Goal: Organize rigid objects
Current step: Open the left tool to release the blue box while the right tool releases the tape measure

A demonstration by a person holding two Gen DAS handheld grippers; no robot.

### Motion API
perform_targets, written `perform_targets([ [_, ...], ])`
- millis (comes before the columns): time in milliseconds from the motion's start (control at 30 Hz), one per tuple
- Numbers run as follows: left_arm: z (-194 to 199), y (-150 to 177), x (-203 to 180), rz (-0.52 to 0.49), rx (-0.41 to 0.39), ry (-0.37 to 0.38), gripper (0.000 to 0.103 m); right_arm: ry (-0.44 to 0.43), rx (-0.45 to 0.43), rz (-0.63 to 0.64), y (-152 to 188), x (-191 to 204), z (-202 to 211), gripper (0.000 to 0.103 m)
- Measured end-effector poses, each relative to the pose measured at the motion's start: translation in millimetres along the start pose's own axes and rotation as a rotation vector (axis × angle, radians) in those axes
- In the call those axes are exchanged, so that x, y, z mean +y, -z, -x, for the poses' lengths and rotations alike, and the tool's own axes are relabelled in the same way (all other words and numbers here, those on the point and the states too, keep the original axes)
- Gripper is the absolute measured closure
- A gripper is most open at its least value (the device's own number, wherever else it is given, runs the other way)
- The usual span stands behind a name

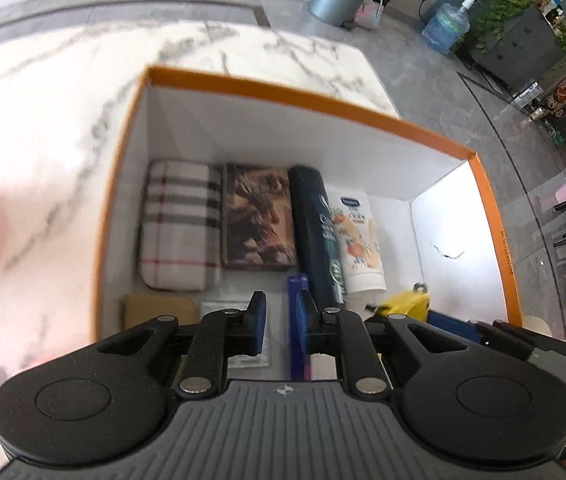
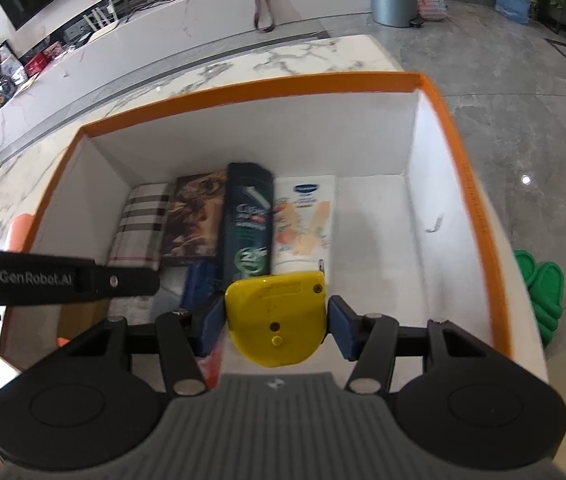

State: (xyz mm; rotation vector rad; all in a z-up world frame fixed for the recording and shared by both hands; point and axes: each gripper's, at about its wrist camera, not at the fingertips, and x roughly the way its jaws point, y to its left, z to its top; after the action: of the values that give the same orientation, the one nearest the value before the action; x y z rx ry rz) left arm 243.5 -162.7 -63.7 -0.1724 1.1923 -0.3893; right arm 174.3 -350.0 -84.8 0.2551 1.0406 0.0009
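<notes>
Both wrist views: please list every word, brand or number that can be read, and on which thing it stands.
"GenRobot.AI": on the black arm of the left tool, seen in the right wrist view.
Dark bottle: a large "2" in a green circle; brand lettering too blurred.
White tube: blue oval logo, unreadable.
Orange box: small print on rim, too small.
Yellow tape measure, held by the right tool: label unreadable.

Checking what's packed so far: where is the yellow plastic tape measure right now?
In the right wrist view, the yellow plastic tape measure sits between the right claw fingers, above the orange-rimmed white box, just in front of the dark shampoo bottle.
</notes>
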Motion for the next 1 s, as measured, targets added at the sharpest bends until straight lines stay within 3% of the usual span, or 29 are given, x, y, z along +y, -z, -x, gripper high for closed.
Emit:
perform_targets([
  [67, 8.8, -1.1, 3.5, -0.016, -0.028, -0.016, 0.085, -0.011, 0.021, 0.014, 0.0, 8.0, -3.1, 0.046],
  [233, 34.1, -2.3, 17.7, -0.05, -0.117, -0.052, 0.085, 0.077, 0.085, 0.106, -1.2, 34.2, -21.5, 0.046],
  [333, 46.4, -2.2, 29.0, -0.046, -0.165, -0.067, 0.085, 0.076, 0.11, 0.132, -3.5, 42.5, -28.7, 0.046],
  [500, 57.1, -5.3, 47.5, 0.008, -0.183, -0.031, 0.085, 0.084, 0.137, 0.157, -4.8, 51.8, -36.1, 0.046],
  [667, 65.3, -3.1, 48.0, -0.024, -0.223, -0.041, 0.084, 0.078, 0.158, 0.146, -5.5, 48.6, -33.0, 0.046],
  [1000, 64.4, -1.7, 54.5, -0.012, -0.221, -0.007, 0.084, 0.096, 0.307, 0.008, -4.3, 20.1, -49.2, 0.046],
])
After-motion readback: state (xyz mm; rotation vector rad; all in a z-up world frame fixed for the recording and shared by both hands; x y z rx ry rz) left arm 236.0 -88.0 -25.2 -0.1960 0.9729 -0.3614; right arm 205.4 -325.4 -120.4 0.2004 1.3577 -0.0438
